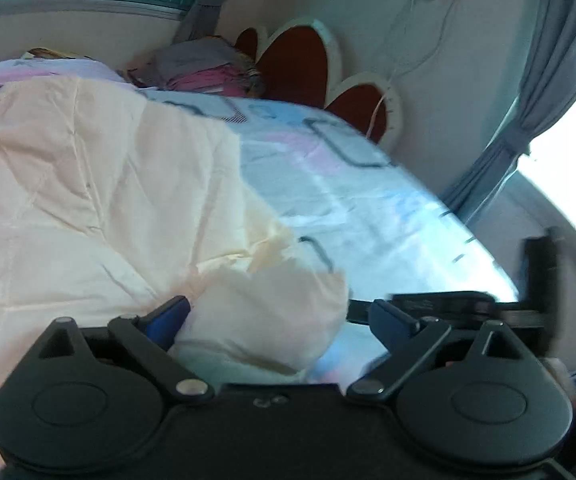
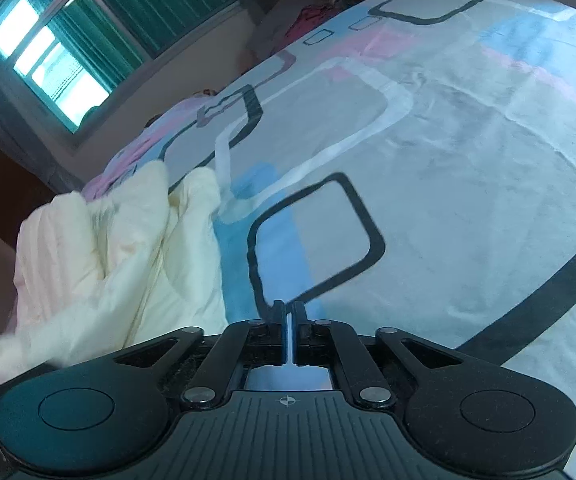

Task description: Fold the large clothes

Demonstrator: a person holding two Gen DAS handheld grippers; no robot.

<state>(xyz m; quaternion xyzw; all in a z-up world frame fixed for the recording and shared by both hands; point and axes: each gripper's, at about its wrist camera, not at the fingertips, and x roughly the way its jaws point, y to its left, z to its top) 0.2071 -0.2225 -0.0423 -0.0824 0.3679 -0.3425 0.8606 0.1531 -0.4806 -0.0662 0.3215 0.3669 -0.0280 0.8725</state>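
left gripper (image 1: 279, 316): jaws apart around a bunched corner of cream garment (image 1: 87, 184), not pinching | right gripper (image 2: 288, 312): jaws nearly together, empty | garment lies on patterned bed sheet (image 2: 448, 160) | risk: loose corner slumps, fold opens

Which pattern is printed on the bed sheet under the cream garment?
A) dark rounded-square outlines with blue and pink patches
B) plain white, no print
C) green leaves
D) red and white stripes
A: the bed sheet shows dark rounded-square outlines over blue and pink patches in both wrist views, with the cream garment lying on top of it.
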